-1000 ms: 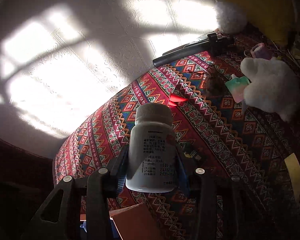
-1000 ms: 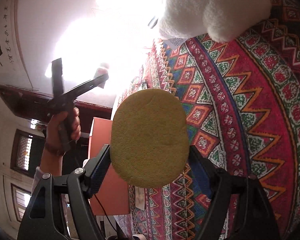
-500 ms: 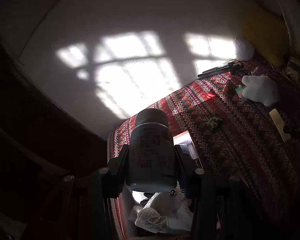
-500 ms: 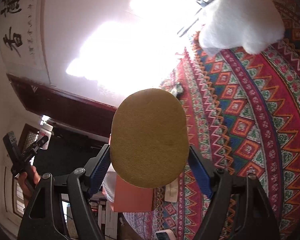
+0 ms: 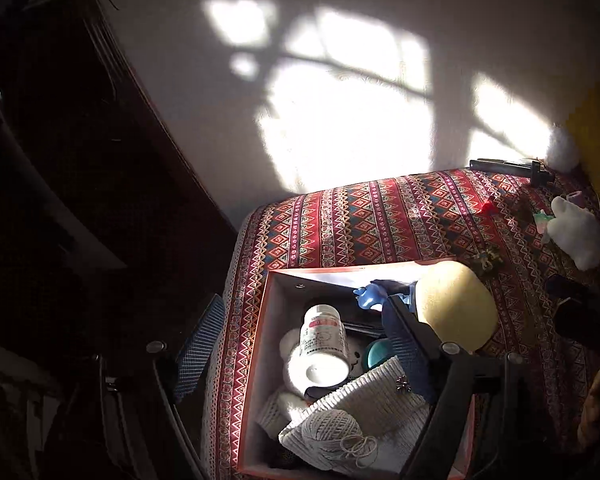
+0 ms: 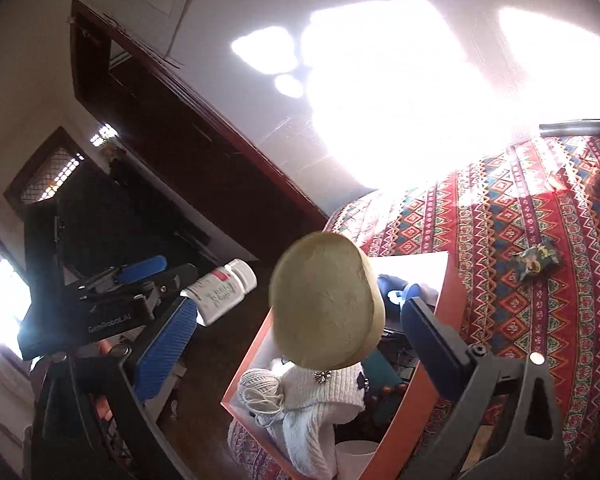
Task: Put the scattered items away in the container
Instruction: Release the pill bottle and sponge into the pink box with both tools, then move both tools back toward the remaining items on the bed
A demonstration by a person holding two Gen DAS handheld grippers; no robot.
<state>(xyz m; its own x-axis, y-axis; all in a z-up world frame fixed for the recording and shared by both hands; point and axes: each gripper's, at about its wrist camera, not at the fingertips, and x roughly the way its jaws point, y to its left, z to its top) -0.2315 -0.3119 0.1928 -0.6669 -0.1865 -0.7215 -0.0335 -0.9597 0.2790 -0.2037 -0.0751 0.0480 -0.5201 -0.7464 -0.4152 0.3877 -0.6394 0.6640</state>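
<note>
bottle — one, sponge — one, over one box

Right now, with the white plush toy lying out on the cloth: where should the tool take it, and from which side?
Probably from above, across the middle of the white plush toy. It lies flat on the patterned cloth, so nothing gets under it, and its soft bulk should squash between the fingers. Set them across its narrower width, clear of the small green item at its edge.
</note>
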